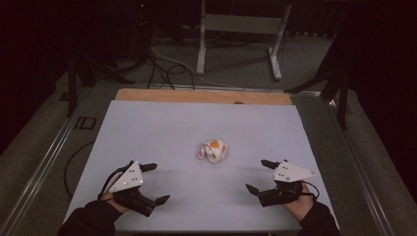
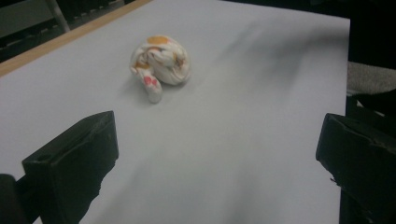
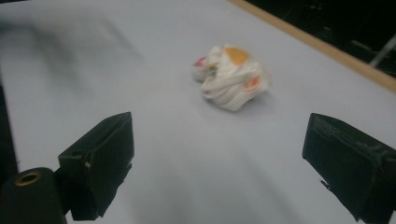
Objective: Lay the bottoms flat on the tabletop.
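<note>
A: What lies on the table?

B: One thing, a small white cloth bundle with orange and red patches (image 1: 214,150), rolled and twisted into a ball. It rests on the pale grey sheet (image 1: 162,128) that covers the table, a little nearer to the person than the middle of the sheet. At the far edge of the sheet a strip of the light wooden table top (image 1: 201,96) is visible.

A: And the two grippers?

B: The black left gripper with the grey three-cornered plate (image 1: 156,183) is at the near left part of the sheet, held by the person's left hand (image 1: 109,199) in a dark sleeve. Its jaws stand wide apart and nothing is between them. The black right gripper with the same kind of plate (image 1: 259,176) is at the near right part, in the right hand (image 1: 297,204). Its jaws are also spread wide and hold nothing.

A: How do they stand to the bundle?

B: Both are well apart from it, and the bundle lies between them, farther from the person. In the left gripper view the bundle (image 2: 160,65) sits ahead and left of centre, with a short loose end lying on the sheet beside it. In the right gripper view the bundle (image 3: 232,77) is ahead of the jaws, untouched.

A: Is something beyond the table?

B: A grey metal frame (image 1: 241,29) and dark cables (image 1: 164,69) on the floor.
</note>
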`<action>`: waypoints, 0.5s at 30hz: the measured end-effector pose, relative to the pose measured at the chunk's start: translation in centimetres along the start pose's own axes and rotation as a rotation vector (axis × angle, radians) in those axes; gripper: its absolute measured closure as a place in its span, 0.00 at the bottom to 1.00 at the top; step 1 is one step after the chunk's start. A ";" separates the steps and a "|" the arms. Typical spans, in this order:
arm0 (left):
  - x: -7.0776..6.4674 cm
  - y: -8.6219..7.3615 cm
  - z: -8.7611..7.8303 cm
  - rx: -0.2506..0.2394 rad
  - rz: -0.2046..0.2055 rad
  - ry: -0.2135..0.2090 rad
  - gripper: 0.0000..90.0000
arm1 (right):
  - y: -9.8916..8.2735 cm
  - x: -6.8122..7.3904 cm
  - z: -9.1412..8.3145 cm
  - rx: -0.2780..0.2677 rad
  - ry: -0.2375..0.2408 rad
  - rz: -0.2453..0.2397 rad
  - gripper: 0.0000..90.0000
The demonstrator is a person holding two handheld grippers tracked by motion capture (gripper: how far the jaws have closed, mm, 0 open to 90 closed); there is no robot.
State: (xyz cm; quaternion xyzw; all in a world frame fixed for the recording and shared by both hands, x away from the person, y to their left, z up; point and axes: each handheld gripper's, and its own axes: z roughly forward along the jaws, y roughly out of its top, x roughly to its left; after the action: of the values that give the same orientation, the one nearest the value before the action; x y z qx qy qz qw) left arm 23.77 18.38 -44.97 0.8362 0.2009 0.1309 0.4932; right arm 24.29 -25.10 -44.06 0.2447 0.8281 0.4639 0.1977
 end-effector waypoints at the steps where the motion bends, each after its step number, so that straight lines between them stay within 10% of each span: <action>1: 0.0 0.0 0.0 0.000 0.000 0.000 0.00 | 0.3 -0.1 -0.1 0.000 -0.002 0.002 0.10; 15: 1.6 3.2 2.2 -0.010 0.008 -0.013 0.00 | 2.8 -2.3 1.5 -0.043 -0.022 -0.003 0.10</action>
State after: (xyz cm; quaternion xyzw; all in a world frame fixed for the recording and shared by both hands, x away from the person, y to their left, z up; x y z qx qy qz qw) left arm 26.81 16.04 -43.21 0.8355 0.1936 0.1286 0.4979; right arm 27.59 -24.13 -42.15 0.2441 0.8161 0.4787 0.2128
